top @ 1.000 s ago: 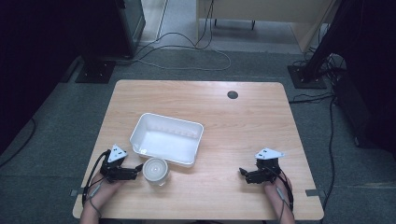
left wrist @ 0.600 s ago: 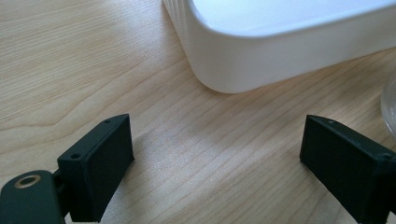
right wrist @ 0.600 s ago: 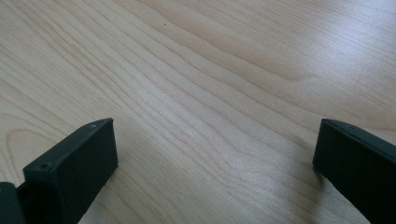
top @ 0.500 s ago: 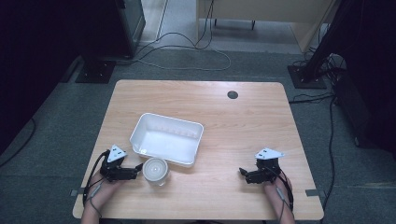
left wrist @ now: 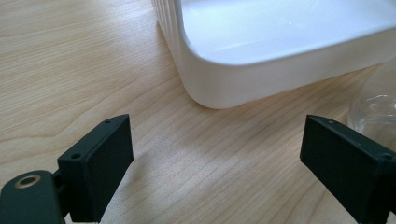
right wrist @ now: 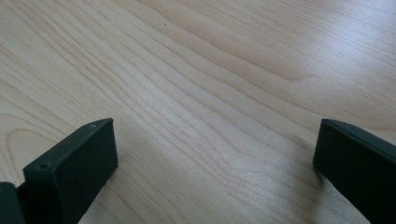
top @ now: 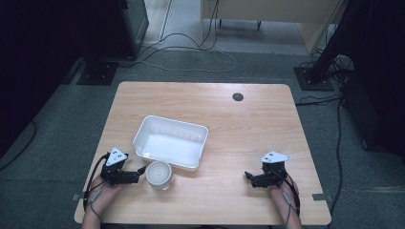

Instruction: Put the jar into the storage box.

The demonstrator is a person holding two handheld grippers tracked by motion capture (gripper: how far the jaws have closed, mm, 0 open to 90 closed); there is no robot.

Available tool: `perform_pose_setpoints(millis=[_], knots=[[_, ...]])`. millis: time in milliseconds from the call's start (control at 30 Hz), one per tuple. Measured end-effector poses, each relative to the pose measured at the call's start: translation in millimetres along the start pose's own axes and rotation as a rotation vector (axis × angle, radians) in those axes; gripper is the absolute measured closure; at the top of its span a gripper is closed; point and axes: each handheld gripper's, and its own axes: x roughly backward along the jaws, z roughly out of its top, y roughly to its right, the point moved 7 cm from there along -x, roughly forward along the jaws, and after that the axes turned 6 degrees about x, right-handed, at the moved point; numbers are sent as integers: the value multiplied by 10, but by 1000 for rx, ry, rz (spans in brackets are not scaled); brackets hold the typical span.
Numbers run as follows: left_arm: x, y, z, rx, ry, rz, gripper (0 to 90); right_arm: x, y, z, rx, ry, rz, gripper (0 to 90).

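Trouble could come if the wide-open left gripper (top: pixel 139 171) nudges the clear plastic cup (top: pixel 159 173) sideways, toppling it against the white tray (top: pixel 202 143); the right gripper (top: pixel 248 176) also gapes, idle.

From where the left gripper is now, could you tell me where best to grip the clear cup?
Probably across the cup's side wall, coming level from its left, where the left gripper waits open. It stands upright and round, with the tray close behind, so that side looks freest.
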Motion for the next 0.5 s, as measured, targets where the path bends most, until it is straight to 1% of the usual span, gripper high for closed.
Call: perform_pose_setpoints(millis=[100,167,500], knots=[[22,0,14,-6,1,2,95,0,0,0,0,0,0,0],[35,5,24,0,5,0,95,0,0,0,0,0,0,0],[101,80,100,-32,30,-4,96,0,0,0,0,0,0,0]])
